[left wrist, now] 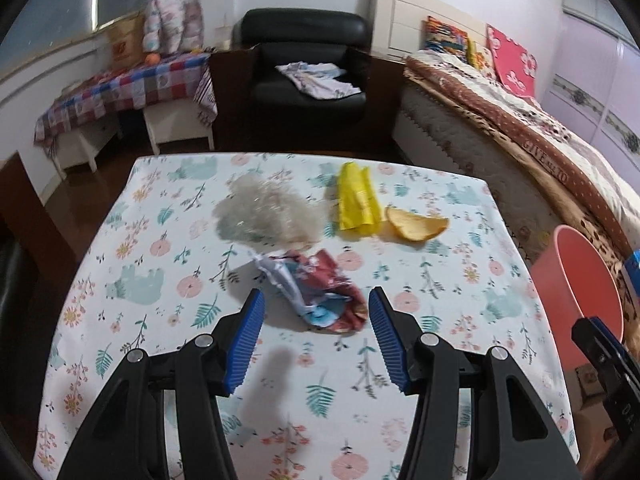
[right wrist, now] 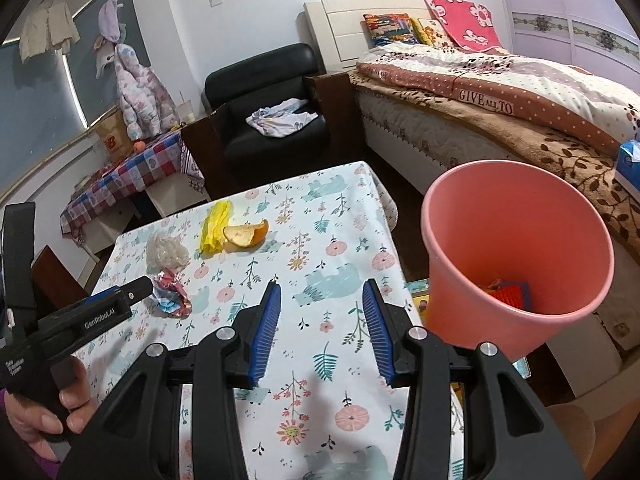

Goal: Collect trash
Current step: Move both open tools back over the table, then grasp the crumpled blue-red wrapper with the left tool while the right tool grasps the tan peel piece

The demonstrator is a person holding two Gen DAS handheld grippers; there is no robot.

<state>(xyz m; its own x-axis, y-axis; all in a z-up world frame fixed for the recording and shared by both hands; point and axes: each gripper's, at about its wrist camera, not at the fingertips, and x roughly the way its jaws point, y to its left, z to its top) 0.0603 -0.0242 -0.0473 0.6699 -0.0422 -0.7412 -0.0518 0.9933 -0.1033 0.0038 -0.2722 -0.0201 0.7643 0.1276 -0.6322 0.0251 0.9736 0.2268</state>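
Note:
A crumpled red and blue wrapper point(left wrist: 320, 292) lies on the floral tablecloth point(left wrist: 160, 280). My left gripper point(left wrist: 316, 300) is open, its blue pads on either side of the wrapper's near end. Behind lie a clear plastic wad point(left wrist: 268, 212), a yellow bag point(left wrist: 356, 200) and an orange peel point(left wrist: 416, 224). My right gripper point(right wrist: 322, 288) is open and empty over the table, beside the pink bin point(right wrist: 516, 256), which holds some coloured scraps. The right wrist view also shows the wrapper point(right wrist: 172, 296), wad point(right wrist: 166, 252), yellow bag point(right wrist: 216, 224), peel point(right wrist: 246, 234) and the left gripper point(right wrist: 136, 292).
A bed point(right wrist: 500, 92) runs along the right, close behind the bin. A black armchair point(left wrist: 308, 64) with a cloth stands beyond the table. A checked side table point(left wrist: 120, 92) stands at the far left. A tissue box point(right wrist: 628, 164) lies on the bed.

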